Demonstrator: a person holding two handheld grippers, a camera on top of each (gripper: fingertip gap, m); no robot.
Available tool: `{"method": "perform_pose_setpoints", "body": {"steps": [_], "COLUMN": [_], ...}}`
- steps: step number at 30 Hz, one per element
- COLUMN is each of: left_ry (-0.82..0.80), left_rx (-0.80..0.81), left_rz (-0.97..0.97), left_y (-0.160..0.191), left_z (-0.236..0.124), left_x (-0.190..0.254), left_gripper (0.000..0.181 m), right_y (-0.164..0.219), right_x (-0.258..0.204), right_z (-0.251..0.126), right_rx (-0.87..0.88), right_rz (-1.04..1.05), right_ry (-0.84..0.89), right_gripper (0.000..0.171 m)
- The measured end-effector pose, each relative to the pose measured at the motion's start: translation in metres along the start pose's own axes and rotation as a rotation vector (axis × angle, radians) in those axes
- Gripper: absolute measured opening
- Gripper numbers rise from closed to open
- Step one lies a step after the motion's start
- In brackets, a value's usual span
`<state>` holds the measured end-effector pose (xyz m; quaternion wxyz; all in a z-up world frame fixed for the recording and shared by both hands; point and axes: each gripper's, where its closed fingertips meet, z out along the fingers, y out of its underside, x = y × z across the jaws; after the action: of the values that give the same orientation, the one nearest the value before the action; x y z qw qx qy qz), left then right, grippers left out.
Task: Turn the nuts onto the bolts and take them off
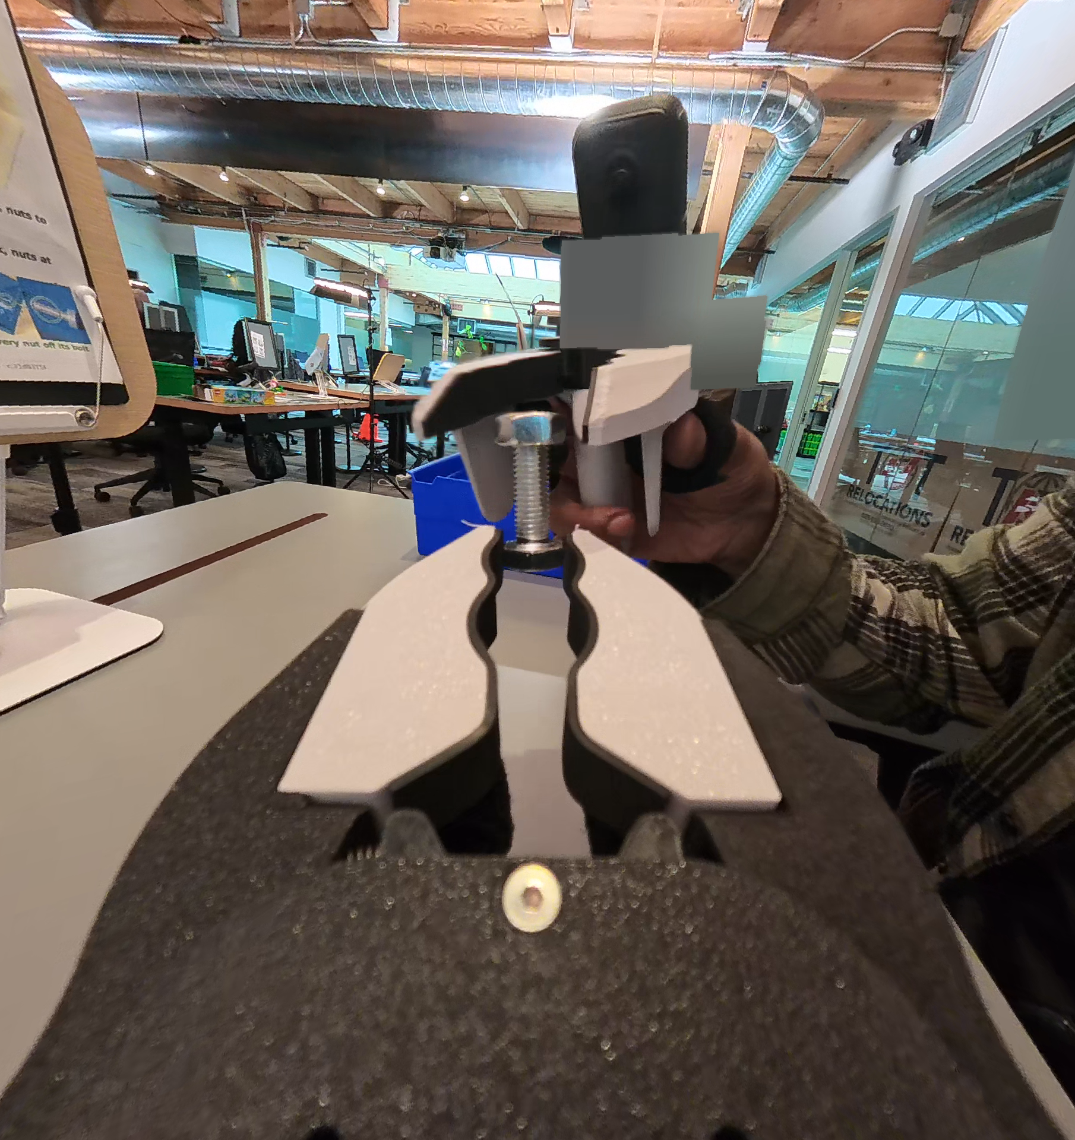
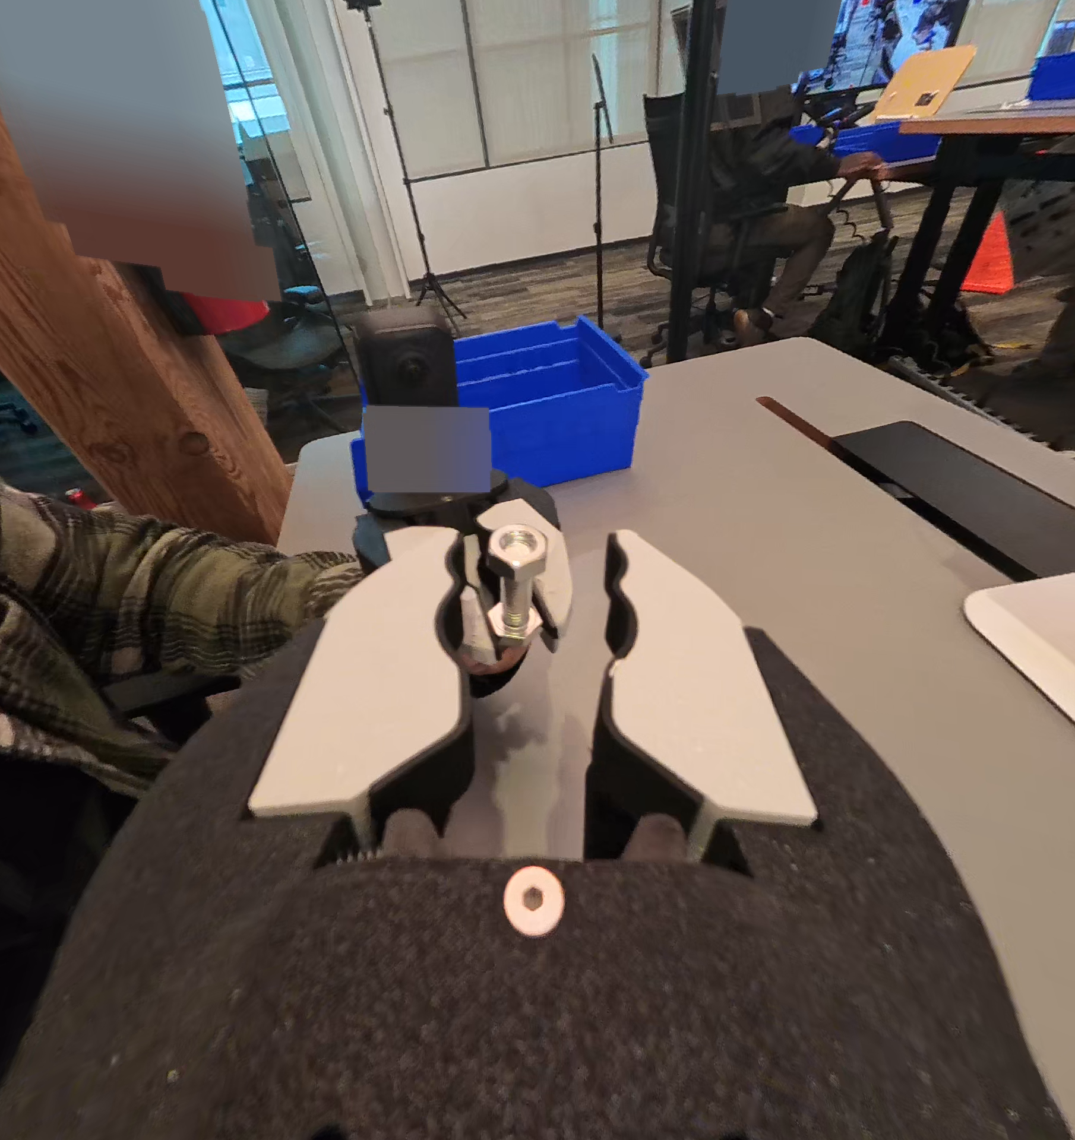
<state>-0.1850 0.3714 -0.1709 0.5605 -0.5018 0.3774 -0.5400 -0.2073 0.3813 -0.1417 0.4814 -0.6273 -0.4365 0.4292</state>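
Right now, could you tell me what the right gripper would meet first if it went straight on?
Probably the bolt, standing between the right gripper's open fingers; the left gripper holding it lies just beyond, though depth is unclear.

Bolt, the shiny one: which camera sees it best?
The left wrist view: the bolt stands side-on, threads sharp from head down to the left gripper. The right wrist view shows the bolt smaller, tilted, seen more from above.
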Motion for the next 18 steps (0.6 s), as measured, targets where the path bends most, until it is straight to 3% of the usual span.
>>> {"method": "perform_pose_setpoints", "body": {"steps": [5,12,18], "left_ry": [0.011,0.093,0.099], "left_rx": [-0.001,-0.017,0.014], "left_rz": [0.002,0.007,0.001], "left_y": [0.0,0.001,-0.005], "left_z": [0.0,0.004,0.002], "left_x": [0.002,0.017,0.017], "left_gripper": [0.018,0.018,0.018], "right_y": [0.0,0.005,0.005], "right_x": [-0.009,-0.024,-0.015], "right_z": [0.003,-0.009,-0.007], "right_rx": [-0.007,-0.157,-0.261], "right_rz": [-0.005,-0.189,-0.259], "right_ry": [-0.061,-0.3,-0.29], "right_gripper": [0.018,0.018,0.031]}}
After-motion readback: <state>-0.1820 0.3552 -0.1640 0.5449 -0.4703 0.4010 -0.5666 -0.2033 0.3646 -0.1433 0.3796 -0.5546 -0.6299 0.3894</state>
